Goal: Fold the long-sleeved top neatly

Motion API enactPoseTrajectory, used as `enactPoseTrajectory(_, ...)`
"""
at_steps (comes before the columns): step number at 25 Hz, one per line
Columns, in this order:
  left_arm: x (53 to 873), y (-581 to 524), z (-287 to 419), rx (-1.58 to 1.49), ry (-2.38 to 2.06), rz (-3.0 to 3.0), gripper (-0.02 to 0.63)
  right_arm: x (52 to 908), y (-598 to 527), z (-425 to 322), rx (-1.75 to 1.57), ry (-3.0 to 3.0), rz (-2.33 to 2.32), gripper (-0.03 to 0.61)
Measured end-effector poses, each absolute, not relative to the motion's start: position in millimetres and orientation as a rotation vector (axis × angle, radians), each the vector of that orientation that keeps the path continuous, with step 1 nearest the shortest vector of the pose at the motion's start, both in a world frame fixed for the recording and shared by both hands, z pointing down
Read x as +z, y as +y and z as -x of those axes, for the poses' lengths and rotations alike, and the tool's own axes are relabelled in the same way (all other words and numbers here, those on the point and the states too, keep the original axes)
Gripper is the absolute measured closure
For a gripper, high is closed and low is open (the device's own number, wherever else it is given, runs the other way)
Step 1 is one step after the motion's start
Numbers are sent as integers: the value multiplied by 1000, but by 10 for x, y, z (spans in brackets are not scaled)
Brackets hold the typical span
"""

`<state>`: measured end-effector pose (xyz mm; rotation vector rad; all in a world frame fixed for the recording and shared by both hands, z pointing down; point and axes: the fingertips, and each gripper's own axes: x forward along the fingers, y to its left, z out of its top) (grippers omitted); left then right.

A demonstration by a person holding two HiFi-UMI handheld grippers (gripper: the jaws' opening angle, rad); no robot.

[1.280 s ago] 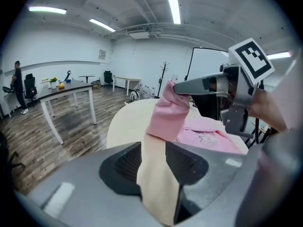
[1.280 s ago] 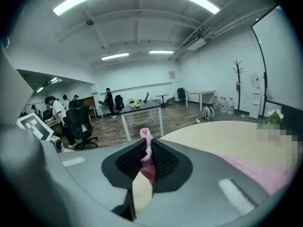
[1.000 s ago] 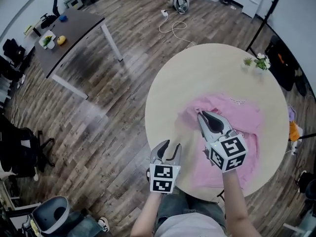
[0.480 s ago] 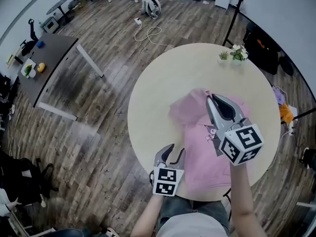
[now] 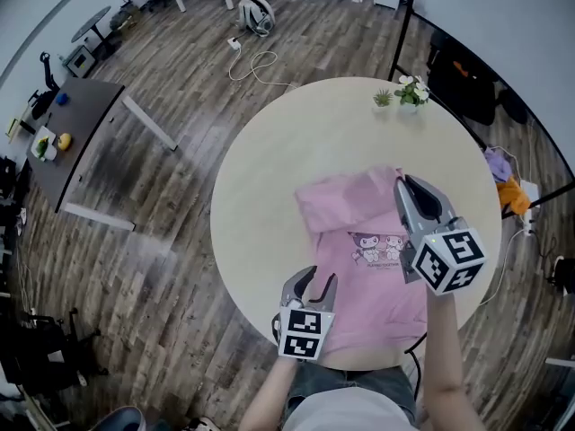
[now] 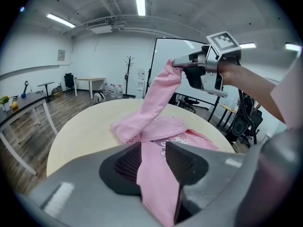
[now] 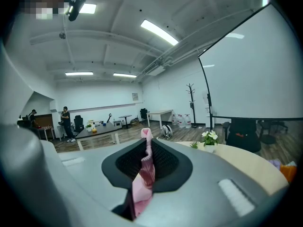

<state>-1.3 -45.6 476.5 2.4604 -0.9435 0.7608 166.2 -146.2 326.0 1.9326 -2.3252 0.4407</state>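
A pink long-sleeved top (image 5: 368, 259) with a cartoon print lies on the round beige table (image 5: 296, 133), its lower edge at the table's near rim. My left gripper (image 5: 320, 278) is at that near edge, shut on the hem, and pink cloth (image 6: 156, 174) fills the gap between its pads. My right gripper (image 5: 411, 183) hangs above the top's right side, shut on the end of a sleeve (image 6: 158, 96). The sleeve runs up from the bunched cloth to the right gripper (image 6: 176, 63). In the right gripper view a pink cuff (image 7: 143, 176) is pinched between the pads.
Two small potted plants (image 5: 404, 92) stand at the table's far right rim. A dark desk (image 5: 72, 142) stands on the wooden floor at the left. A white cable (image 5: 256, 61) and a bag lie on the floor beyond the table. Black chairs and an orange item (image 5: 514, 196) are at the right.
My right gripper has carried the sleeve to the right and upward, off the middle of the top. The printed front now shows. The left gripper shifted along the near edge, still gripping cloth.
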Motion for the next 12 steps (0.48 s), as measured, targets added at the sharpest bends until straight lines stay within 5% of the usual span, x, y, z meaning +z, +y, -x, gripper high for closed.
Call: enactPoseTrajectory(12,4932,-425,-383,818,-957,-2409,344,4590,-1301,-2487,691,-2110,-1909,523)
